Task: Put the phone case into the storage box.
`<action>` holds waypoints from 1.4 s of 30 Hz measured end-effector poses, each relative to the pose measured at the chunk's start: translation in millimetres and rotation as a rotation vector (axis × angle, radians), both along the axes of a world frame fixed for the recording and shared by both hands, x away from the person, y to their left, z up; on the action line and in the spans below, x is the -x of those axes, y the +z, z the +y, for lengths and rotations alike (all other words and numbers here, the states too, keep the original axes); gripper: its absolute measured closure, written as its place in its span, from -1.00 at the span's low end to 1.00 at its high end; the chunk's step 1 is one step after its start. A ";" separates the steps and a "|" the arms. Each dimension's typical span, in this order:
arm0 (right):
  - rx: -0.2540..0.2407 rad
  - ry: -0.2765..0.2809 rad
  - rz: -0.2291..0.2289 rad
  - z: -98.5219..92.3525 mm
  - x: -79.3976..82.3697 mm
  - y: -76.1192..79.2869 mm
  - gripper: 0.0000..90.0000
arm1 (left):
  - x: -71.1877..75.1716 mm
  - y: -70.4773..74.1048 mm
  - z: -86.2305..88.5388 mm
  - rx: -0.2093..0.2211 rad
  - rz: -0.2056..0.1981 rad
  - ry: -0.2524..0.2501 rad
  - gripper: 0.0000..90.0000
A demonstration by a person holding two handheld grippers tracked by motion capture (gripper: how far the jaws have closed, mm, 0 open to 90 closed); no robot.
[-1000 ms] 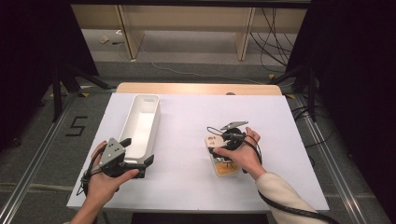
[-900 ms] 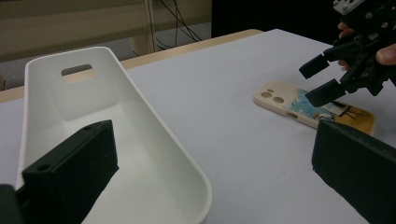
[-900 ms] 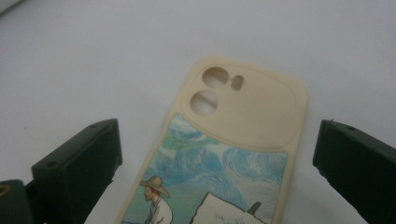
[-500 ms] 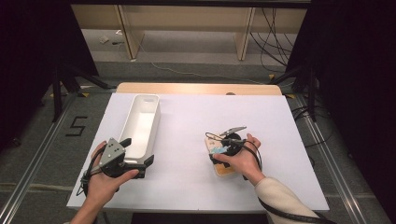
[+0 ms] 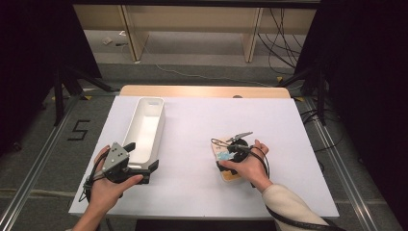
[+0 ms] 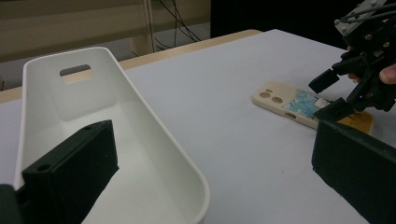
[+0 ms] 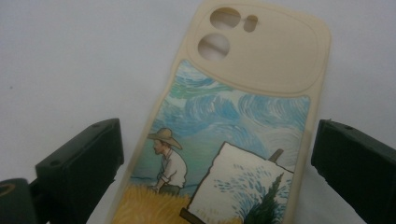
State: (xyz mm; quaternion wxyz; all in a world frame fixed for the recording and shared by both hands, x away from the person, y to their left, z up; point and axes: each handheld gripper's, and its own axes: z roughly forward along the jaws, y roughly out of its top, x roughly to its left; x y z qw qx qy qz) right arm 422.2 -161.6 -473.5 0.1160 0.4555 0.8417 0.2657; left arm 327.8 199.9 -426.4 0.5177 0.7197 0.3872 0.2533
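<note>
Right tongs [image 7: 217, 168] astride phone case [image 7: 243, 121]

Phone case [image 7: 233, 135] bottom cut off by right gripper view's lower edge; in high view right hand [image 5: 248, 166] hides case's near half, artwork too small to read.

- White-topped counter [image 5: 192, 130] with a wooden far edge.
- A long white bin [image 5: 144, 130] lies on its left side.
- A painted phone case [image 5: 223, 156] lies flat, right of middle.
</note>
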 end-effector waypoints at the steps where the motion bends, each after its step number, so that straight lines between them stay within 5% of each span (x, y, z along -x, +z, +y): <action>1: 0.002 0.000 0.006 0.0 0.1 -0.4 -0.93 | -0.2 -0.1 0.1 0.000 0.000 -0.001 -1.00; 42: 0.052 -0.009 0.032 4.5 -1.3 -8.9 -1.00 | 0.1 -0.1 -0.4 -0.005 -0.002 -0.004 -1.00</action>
